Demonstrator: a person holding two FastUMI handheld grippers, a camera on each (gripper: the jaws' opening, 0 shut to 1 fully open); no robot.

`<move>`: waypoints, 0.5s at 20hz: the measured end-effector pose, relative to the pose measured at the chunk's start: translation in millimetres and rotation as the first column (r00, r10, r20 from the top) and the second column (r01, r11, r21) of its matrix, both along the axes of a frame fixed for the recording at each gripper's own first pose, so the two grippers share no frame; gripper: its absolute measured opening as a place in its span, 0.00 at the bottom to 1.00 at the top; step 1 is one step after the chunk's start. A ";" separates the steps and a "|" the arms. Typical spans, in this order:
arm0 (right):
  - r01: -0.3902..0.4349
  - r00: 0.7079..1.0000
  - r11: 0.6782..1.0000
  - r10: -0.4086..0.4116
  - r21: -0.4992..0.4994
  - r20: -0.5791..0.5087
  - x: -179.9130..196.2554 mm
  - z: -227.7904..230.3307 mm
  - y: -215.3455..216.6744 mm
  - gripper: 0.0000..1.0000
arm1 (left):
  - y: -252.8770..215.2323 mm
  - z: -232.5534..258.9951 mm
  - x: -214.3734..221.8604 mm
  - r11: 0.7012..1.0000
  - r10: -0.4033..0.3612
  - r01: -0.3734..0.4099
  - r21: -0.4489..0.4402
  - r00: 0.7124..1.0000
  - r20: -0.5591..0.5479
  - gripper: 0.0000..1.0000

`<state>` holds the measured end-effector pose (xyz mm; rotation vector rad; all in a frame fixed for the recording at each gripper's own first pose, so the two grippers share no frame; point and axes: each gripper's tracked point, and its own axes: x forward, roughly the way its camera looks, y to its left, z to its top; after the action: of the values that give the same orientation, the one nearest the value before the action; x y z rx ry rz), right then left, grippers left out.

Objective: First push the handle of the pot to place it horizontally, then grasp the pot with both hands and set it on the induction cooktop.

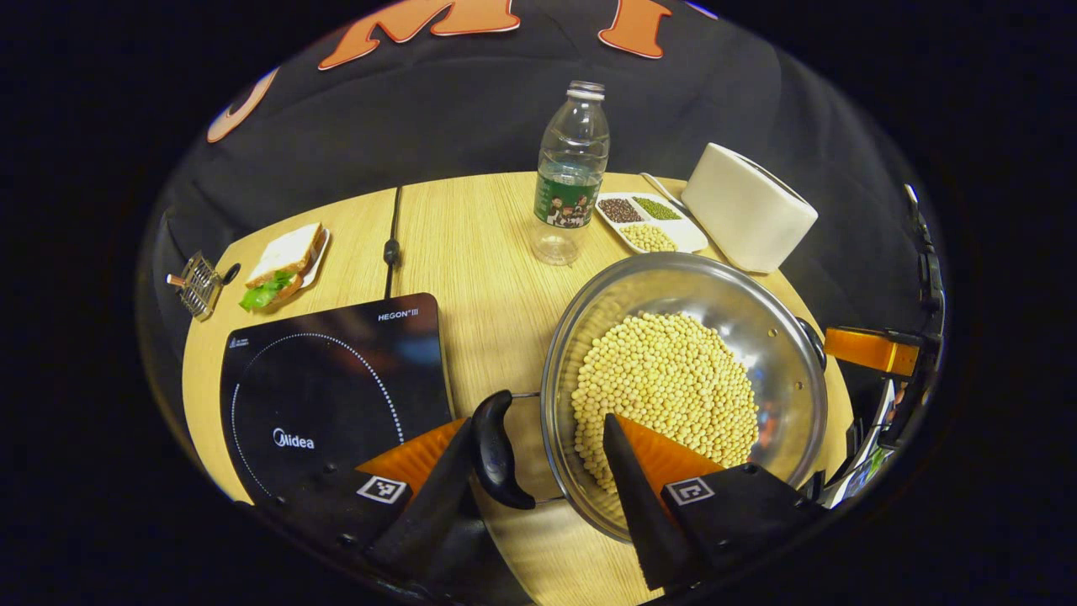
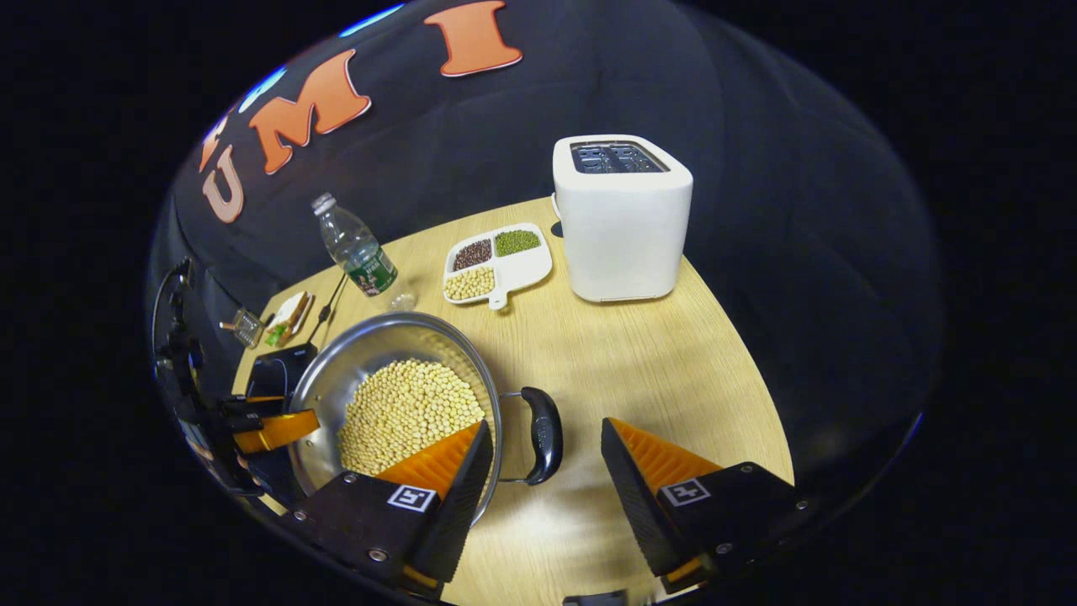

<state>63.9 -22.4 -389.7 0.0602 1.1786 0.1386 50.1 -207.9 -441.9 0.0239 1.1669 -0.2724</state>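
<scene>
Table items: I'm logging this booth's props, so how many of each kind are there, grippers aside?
Pot of soybeans: 1
Induction cooktop: 1
Toaster: 1
Water bottle: 1
Divided bean tray: 1
Sandwich: 1
Small wire rack: 1
Total: 7

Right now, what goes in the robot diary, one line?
left gripper: open at pot handle | right gripper: open at other handle | cooktop: bare

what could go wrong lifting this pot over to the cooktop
The pot is heaped with loose beans; lifting one handle higher than the other could spill them. Both hand-held grippers, left and right, stand open around a handle, so an off-centre close might slip. The bottle stands close behind the pot and could be tipped.
</scene>
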 end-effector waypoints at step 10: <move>-0.095 0.995 0.985 0.089 -0.142 -0.046 -2.2 -38.2 12.3 0.80 | -1.5 -32.0 23.9 0.994 -0.027 0.015 0.105 0.993 0.116 0.88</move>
<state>61.7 -10.1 -427.9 -0.1189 1.2288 0.1339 74.0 -209.5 -473.9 0.1423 1.0635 -0.2254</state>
